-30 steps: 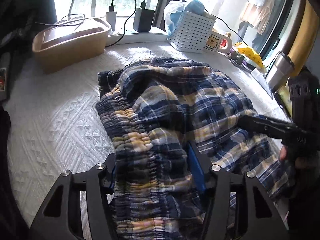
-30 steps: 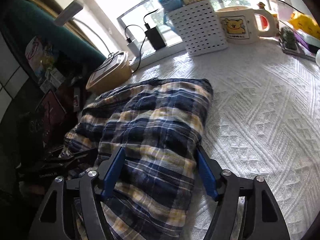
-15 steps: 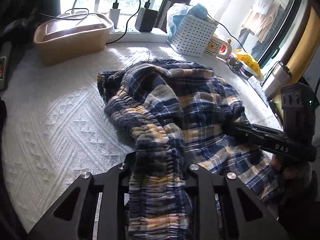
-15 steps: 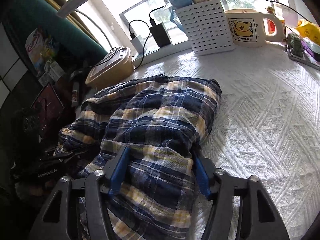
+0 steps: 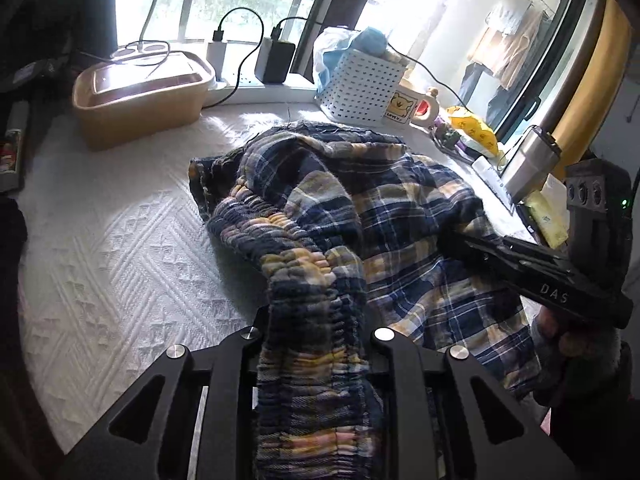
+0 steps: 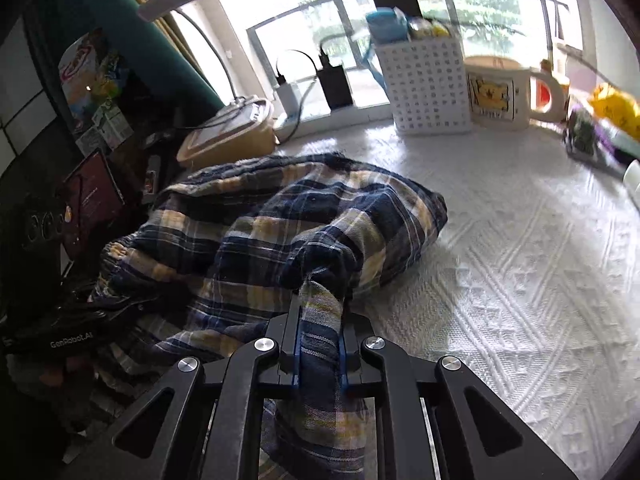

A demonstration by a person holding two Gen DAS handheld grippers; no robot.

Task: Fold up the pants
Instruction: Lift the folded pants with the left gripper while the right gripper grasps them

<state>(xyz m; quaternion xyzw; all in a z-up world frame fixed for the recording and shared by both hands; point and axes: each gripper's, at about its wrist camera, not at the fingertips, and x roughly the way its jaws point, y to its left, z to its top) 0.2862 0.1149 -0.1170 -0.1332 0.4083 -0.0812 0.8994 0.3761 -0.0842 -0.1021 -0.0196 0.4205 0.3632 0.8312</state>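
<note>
Two grippers, both clamped on the same pair of plaid pants [image 5: 384, 216], which lie bunched in the middle of a white textured bedspread [image 5: 120, 264]. The left gripper [image 5: 316, 328] has the gathered elastic waistband pinched between its jaws, which are closing, with a thick wad of fabric filling the gap. The right gripper [image 6: 318, 344] has a thinner fold of the leg end squeezed between its blue pads [image 6: 296, 344], jaws also closing and nearly together since there's less cloth there.

My read on why they're held like this: grabbing the near edge at two spots, waistband side and leg side, lets you raise that whole edge as one line and carry it over the rest, so you get a clean fold instead of a twist. The fabric already peaks up where each gripper pulls on it, and the far half rests flat on the bedspread, acting as the anchor.

Stuff along the window edge: a tan lidded box [image 5: 140, 96], a white perforated basket [image 5: 360, 84] and a bear mug [image 6: 504, 96]. They're near the far edge of the pants but apart from them, so a fold toward the window looks like it has room.
</note>
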